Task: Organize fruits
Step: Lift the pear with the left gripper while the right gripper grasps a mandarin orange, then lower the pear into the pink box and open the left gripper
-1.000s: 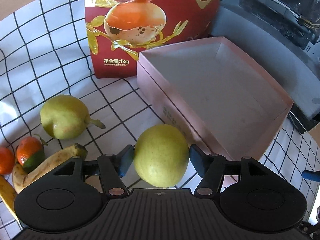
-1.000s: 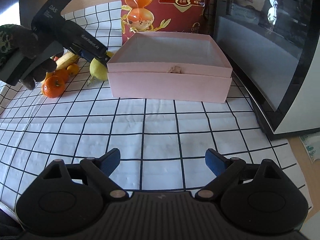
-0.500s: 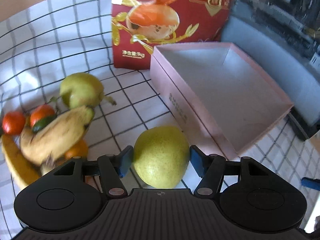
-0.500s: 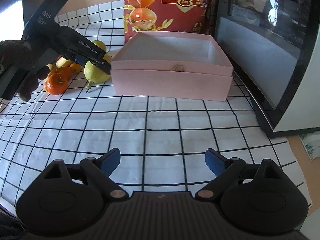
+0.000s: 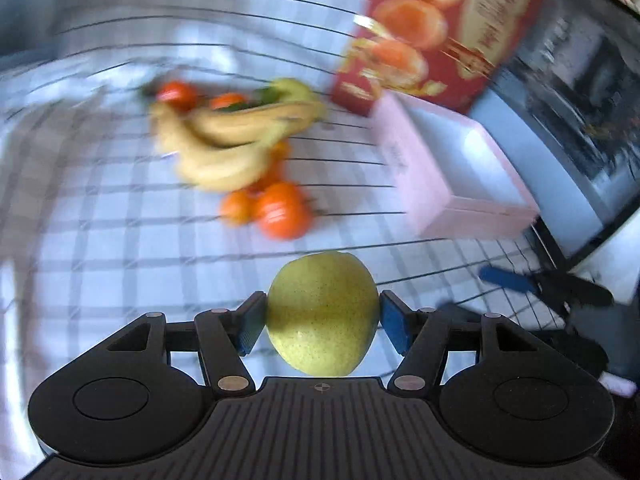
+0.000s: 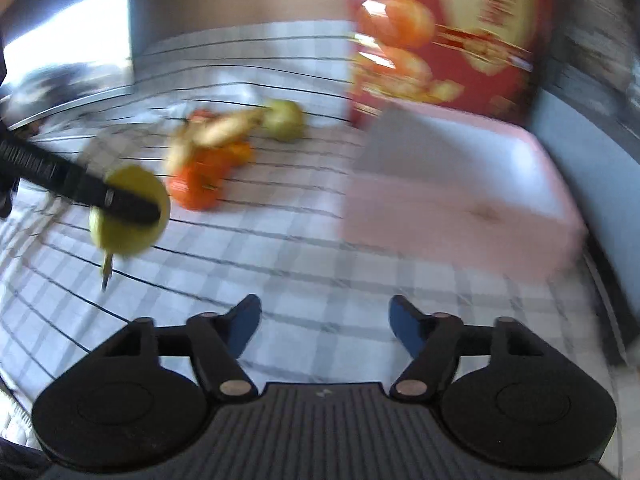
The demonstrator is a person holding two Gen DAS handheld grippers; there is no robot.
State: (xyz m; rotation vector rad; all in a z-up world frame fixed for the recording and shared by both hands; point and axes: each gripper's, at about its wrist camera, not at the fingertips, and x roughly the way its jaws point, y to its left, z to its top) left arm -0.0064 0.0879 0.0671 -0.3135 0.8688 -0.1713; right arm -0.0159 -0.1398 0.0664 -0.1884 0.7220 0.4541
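A green pear hangs above the checked cloth, with my left gripper shut on it, blue pads against both sides. The right wrist view shows this pear at the left in that gripper. Bananas, several tangerines and a second pear lie in a blurred pile beyond. The open pink box stands to the right of the pile. My right gripper hovers over the cloth in front of the box; its jaws are closing with nothing between them.
A red food bag stands upright behind the box. A dark appliance lines the right side. A blue finger of the right gripper shows low at the right in the left wrist view. Both views are motion-blurred.
My left gripper has swung away from the box with the pear and rolled, so the fruit pile now sits ahead. My right gripper's jaws have narrowed and it has shifted toward the fruit.
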